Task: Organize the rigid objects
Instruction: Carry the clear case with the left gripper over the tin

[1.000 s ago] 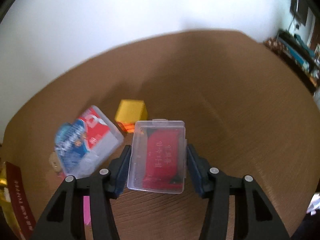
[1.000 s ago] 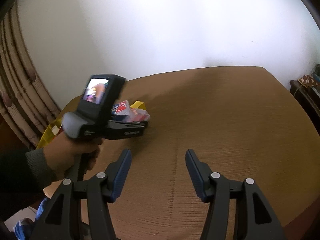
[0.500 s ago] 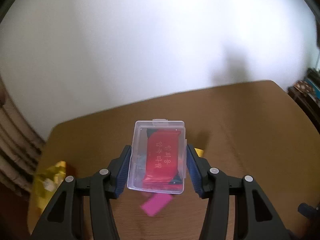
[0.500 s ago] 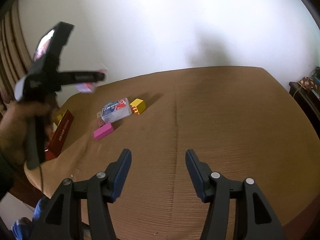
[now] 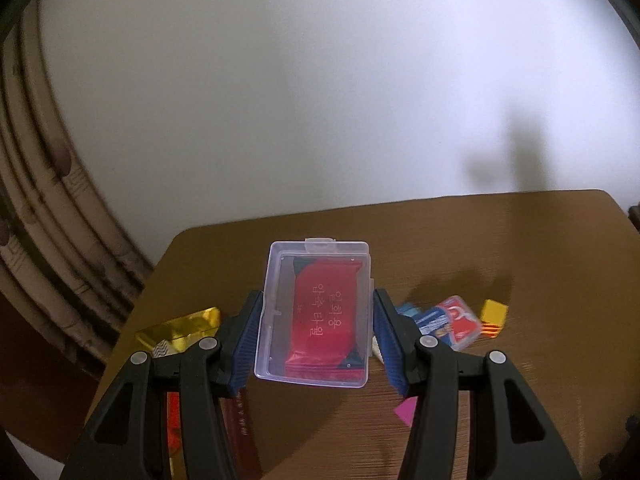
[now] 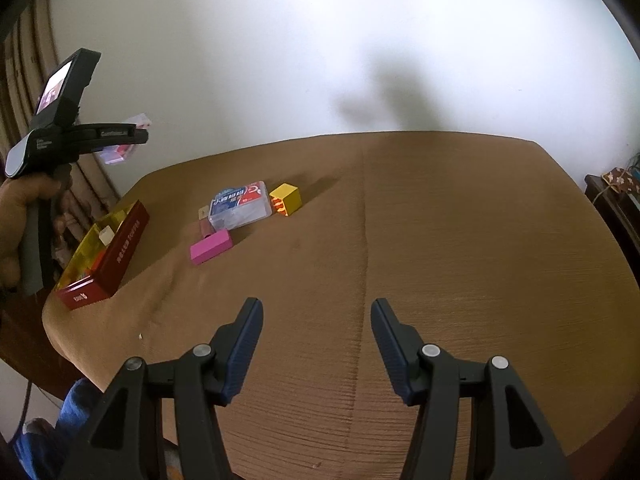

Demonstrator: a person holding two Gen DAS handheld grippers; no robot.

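My left gripper (image 5: 317, 295) is shut on a clear plastic case (image 5: 320, 344) with a red packet inside, its blue pads pressing both long sides. In the right wrist view that gripper (image 6: 134, 136) hangs high over the table's left edge, above an open red box (image 6: 124, 248) with a gold lining. On the brown tablecloth lie a clear box with a blue and red label (image 6: 240, 204), a yellow cube (image 6: 286, 198) and a pink block (image 6: 211, 246). My right gripper (image 6: 316, 308) stands open over bare cloth near the front, with nothing between its fingers.
A person's hand (image 6: 16, 208) grips the left tool's handle. A curtain (image 5: 48, 220) hangs left of the table and a white wall stands behind it. Dark furniture (image 6: 612, 200) sits past the right edge. The brown cloth (image 6: 460, 240) covers the table.
The left gripper has risen and swung left with the clear case, away from the labelled box and yellow cube, and now hangs above the red box. The right gripper has stayed put.
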